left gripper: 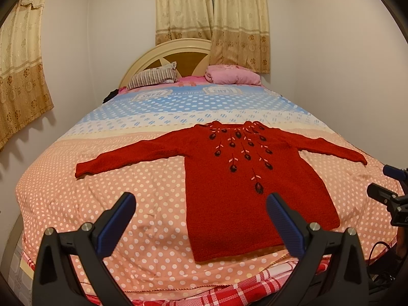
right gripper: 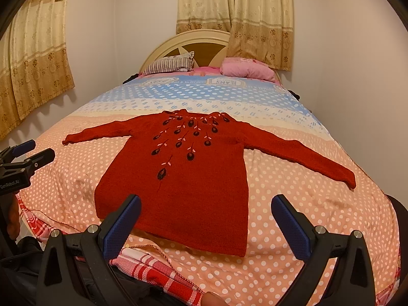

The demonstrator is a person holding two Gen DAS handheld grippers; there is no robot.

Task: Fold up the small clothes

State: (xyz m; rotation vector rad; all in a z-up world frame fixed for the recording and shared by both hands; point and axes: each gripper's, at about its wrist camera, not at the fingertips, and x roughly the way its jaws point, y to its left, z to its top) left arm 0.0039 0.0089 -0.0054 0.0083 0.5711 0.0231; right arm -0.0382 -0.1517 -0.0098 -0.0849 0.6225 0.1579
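Observation:
A small red knit sweater (left gripper: 229, 178) with dark embroidered flowers lies flat on the bed, front up, both sleeves spread out sideways; it also shows in the right wrist view (right gripper: 193, 178). My left gripper (left gripper: 201, 204) is open and empty, held above the bed's near edge by the sweater's hem, left of centre. My right gripper (right gripper: 206, 206) is open and empty, held near the hem's right side. Each gripper shows at the edge of the other's view: the right gripper (left gripper: 382, 181) and the left gripper (right gripper: 33, 150).
The bed has a polka-dot cover (left gripper: 114, 204), pink near me and blue farther off. A striped pillow (left gripper: 153, 77) and a pink pillow (left gripper: 232, 75) lie by the headboard. A red checked cloth (left gripper: 242, 288) hangs at the near edge. Curtains hang on the walls.

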